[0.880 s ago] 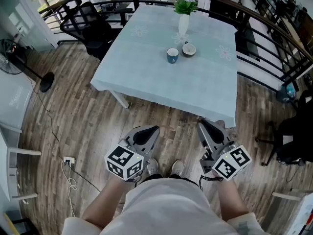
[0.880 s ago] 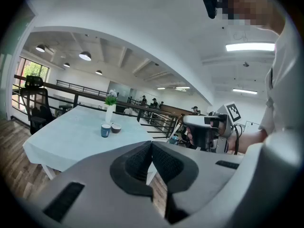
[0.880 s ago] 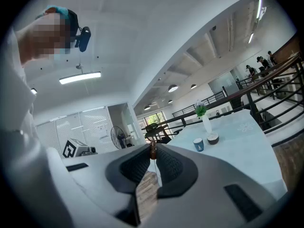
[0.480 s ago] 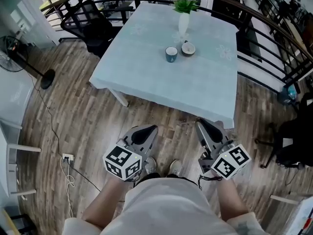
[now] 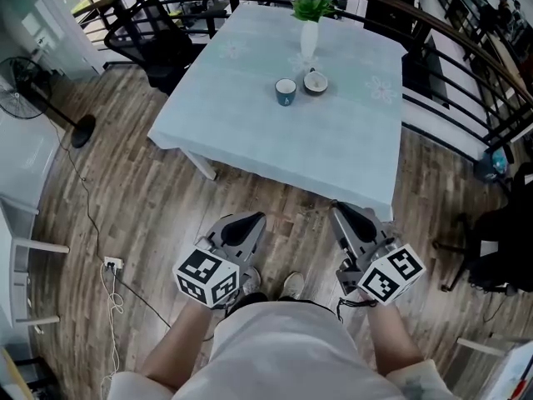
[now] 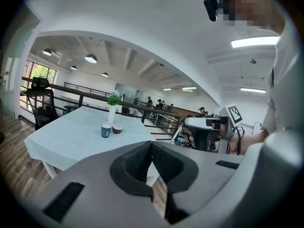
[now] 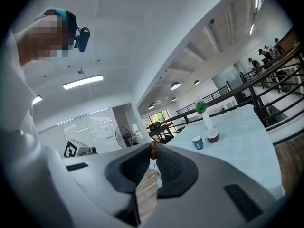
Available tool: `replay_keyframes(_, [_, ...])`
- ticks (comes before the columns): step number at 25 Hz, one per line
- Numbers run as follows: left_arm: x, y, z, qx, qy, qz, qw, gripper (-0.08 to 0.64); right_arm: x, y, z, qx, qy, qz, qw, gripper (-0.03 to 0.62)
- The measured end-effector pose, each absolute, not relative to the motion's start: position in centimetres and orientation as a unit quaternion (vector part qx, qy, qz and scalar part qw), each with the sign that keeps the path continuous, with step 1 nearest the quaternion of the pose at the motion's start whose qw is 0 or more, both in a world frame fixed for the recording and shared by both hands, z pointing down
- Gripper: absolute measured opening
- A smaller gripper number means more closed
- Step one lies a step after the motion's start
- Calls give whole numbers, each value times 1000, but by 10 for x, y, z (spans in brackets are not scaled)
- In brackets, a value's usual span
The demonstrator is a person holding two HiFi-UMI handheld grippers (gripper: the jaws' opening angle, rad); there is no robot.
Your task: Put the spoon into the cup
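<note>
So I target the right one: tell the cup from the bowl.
The cup is blue, tall and narrow; the bowl is dark outside, low and wide. In the head view the cup stands left of the bowl. Both stand upright, side by side on the table.

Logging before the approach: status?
Left gripper shut, empty. Right gripper shut on a thin brown-tipped item, likely the spoon. Cup upright on table ahead, not yet reached. Bowl and vase close beside it.
</note>
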State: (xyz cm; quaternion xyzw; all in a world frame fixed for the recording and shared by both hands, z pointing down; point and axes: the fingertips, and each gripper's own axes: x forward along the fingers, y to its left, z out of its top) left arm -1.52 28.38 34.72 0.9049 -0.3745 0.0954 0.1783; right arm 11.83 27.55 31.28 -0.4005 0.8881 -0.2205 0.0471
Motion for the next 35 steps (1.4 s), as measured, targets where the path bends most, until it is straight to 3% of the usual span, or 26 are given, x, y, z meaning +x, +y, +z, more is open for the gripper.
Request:
replay_keyframes(18, [19,276,353,897,-395,99,174,21,159,265,327,-385,893,-230,45,52])
replay_keyframes(35, [11,202,372,899,-388,92,180,21,157,201,350,-398,886,-237,30,52])
